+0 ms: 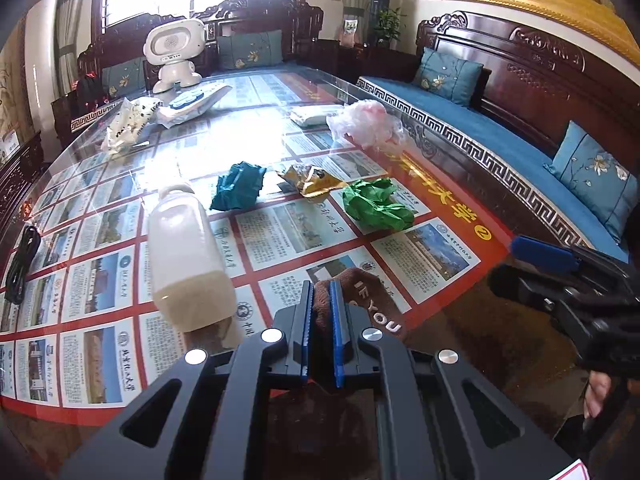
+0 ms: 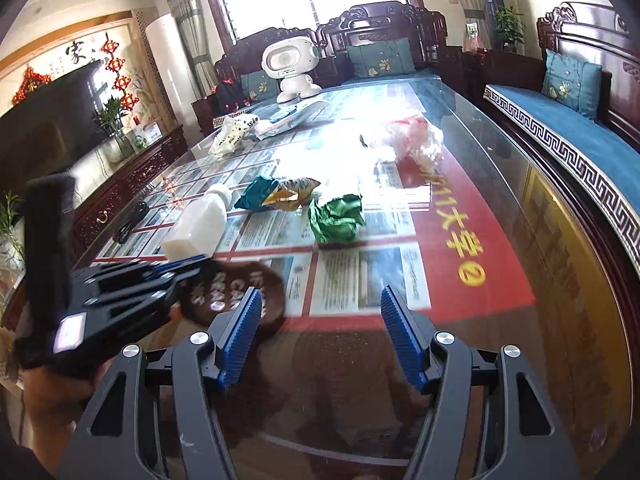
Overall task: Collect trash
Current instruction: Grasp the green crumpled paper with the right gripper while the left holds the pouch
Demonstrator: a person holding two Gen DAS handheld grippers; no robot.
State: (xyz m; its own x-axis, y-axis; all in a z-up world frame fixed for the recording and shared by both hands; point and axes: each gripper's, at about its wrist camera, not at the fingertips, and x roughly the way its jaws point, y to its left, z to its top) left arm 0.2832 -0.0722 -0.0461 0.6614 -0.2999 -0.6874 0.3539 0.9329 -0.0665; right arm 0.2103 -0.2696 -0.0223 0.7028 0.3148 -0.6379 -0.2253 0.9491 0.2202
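The left hand-held gripper (image 1: 322, 320) has its blue pads pressed tight on a brown sock (image 1: 360, 300) printed with white letters, at the near edge of the glass-topped bench (image 1: 460, 320). In the right wrist view the same sock (image 2: 240, 292) shows at near left, pinched by the left hand-held gripper (image 2: 188, 268). The right hand-held gripper (image 2: 320, 332) stands with its jaws well apart and nothing between them, over the bare near edge of the bench.

Further along the bench lies the rest of the trash. A translucent plastic bottle (image 1: 184, 256) lies on its side at left, some pale contents settled at its near end. Beyond it, in a rough row, are a crumpled teal wrapper (image 1: 238, 186), a gold snack packet (image 1: 310, 180) and a crumpled green wrapper (image 1: 376, 204). A clear pinkish plastic bag (image 1: 366, 122) sits further off at right. A black cable (image 1: 22, 264) lies at the left edge. At the far end stands a white toy robot (image 1: 174, 52).
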